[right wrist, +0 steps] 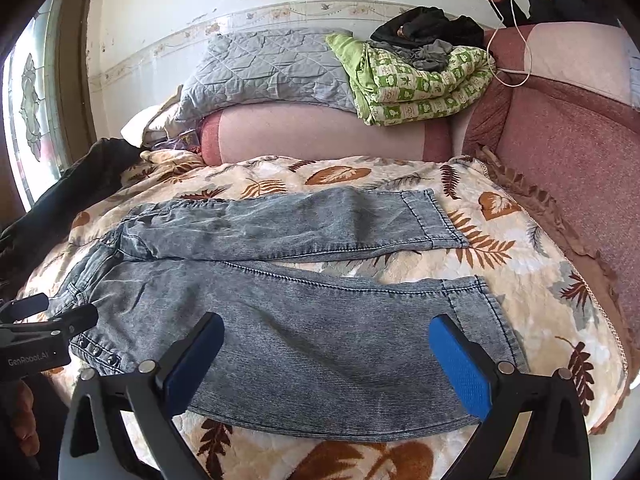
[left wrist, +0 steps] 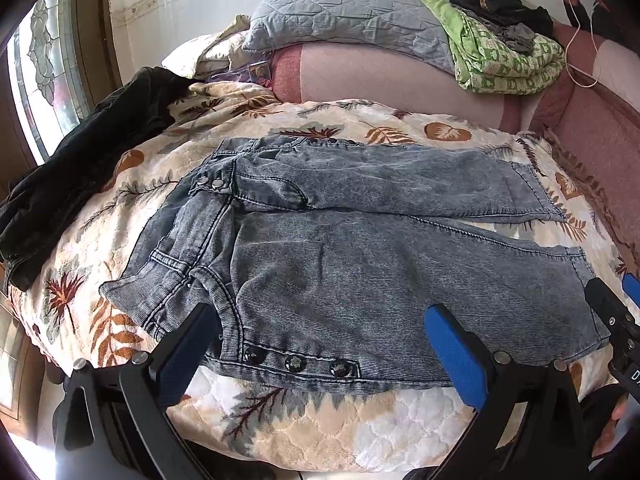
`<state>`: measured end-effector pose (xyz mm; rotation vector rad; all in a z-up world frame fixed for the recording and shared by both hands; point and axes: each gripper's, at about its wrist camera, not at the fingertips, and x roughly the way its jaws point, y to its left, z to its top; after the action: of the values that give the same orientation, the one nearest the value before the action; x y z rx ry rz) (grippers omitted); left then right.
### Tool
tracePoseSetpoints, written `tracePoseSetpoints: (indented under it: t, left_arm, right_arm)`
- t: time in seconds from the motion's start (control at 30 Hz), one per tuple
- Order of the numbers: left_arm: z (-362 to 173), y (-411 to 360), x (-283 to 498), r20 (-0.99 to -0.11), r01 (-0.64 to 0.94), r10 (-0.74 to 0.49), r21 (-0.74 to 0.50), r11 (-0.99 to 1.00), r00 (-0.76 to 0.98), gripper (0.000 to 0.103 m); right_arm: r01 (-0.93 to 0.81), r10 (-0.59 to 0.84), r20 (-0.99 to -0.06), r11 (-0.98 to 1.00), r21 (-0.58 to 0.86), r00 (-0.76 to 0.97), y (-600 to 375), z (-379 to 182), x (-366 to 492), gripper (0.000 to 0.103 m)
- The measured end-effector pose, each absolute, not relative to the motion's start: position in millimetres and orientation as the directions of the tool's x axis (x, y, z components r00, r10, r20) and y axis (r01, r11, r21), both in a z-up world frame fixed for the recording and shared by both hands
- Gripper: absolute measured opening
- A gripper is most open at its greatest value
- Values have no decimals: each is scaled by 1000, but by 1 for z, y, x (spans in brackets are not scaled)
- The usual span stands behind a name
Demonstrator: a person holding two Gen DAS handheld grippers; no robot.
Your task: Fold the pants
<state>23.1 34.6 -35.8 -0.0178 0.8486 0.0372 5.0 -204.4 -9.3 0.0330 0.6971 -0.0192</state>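
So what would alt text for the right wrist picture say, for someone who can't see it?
Grey acid-washed denim pants lie spread flat, legs apart, on a cream leaf-patterned blanket, with the open blue-padded right gripper over the near leg. Behind sit a grey quilted pillow and a folded green patterned quilt.

A white wall with a patterned border ran across the top; a stained-glass window glowed at far left.

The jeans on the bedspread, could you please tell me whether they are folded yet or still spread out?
Spread out, not folded. The jeans lie flat on the leaf-print bedspread, both legs side by side and apart at the hems, waistband at the left; nothing is doubled over.
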Motion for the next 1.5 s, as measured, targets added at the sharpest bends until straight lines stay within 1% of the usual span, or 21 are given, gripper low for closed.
tracePoseSetpoints:
  t: [0.67, 0.8, 0.97, 1.07, 1.17, 1.23, 1.3, 1.4, 1.5]
  left_arm:
    - [-36, 43, 24, -762, -38, -5, -39, 999, 648, 103]
    - [-36, 46, 27, -765, -28, -34, -69, 997, 643, 103]
    - [-37, 50, 32, -767, -28, -43, -79, 996, 640, 103]
    - [-28, 60, 33, -736, -11, -66, -99, 995, 673, 103]
    - [-22, 79, 49, -729, 6, -110, -144, 990, 675, 103]
    - [-20, 95, 66, -742, 5, -122, -158, 987, 660, 103]
    - [-18, 114, 89, -751, -16, -108, -156, 988, 651, 103]
    - [-15, 145, 129, -761, -60, -73, -145, 988, 645, 103]
    - [-17, 176, 176, -781, -104, -71, -172, 980, 621, 103]
  right_arm:
    - [17, -7, -639, 1000, 10, 769, -203, 2, 8, 103]
    - [9, 18, -656, 999, 38, 755, -207, 2, 12, 103]
    - [22, 11, -668, 999, 41, 744, -215, 3, 17, 103]
    - [13, 55, -686, 995, 94, 725, -225, 5, 25, 103]
    - [31, 76, -689, 990, 141, 721, -247, 13, 39, 103]
    - [28, 115, -718, 983, 184, 686, -264, 14, 58, 103]
    - [30, 135, -725, 977, 211, 676, -283, 16, 77, 103]
    - [55, 103, -749, 982, 183, 655, -311, 17, 115, 103]
    - [103, 144, -793, 962, 252, 592, -350, 5, 165, 103]
